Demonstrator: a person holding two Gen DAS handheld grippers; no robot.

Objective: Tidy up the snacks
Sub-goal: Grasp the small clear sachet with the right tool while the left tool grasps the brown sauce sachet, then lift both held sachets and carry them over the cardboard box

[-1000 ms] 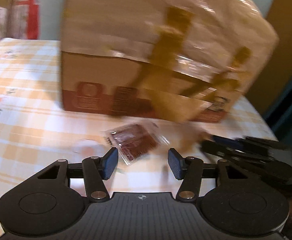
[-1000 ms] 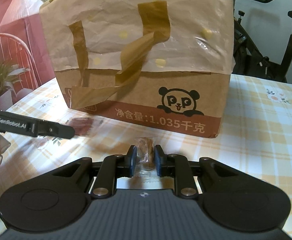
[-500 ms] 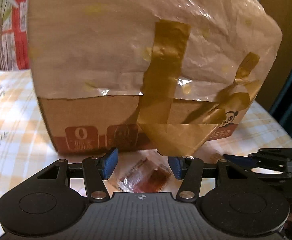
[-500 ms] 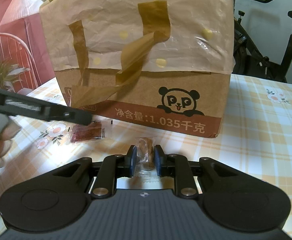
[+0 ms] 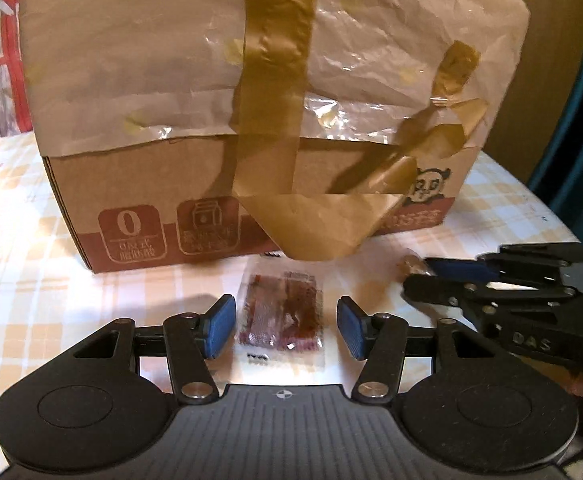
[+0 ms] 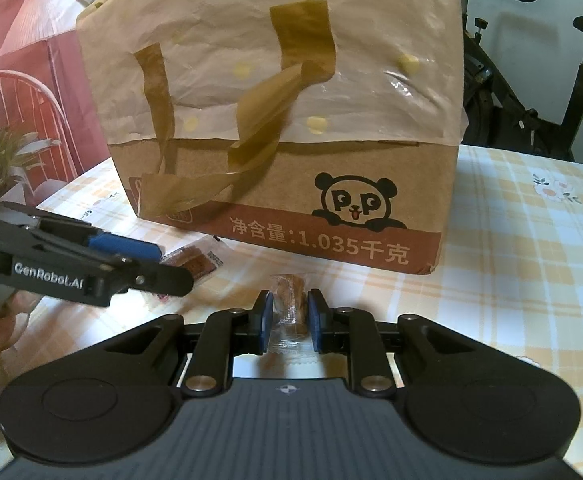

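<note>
Two small snacks are in play, both on the tabletop (image 5: pixel 31 320) in front of the box (image 5: pixel 251 120). Left tongs (image 5: pixel 287 327) sit apart around the red packet (image 5: pixel 281 312), which lies flat at lower centre of the left view, pads not touching it. Right tongs (image 6: pixel 289 320) are clamped on the brown candy (image 6: pixel 291 300), low centre of the right view.

Both look feather-light. The packet is a thin, floppy plastic sachet, probably slick, so it'll likely slide or buckle if pinched only at a corner; squeezing across its long sides near the middle seems the best bet. The candy looks firmer inside a crinkly clear wrapper, and gripping the solid lump, not the loose wrapper ends, should hold fine.
</note>
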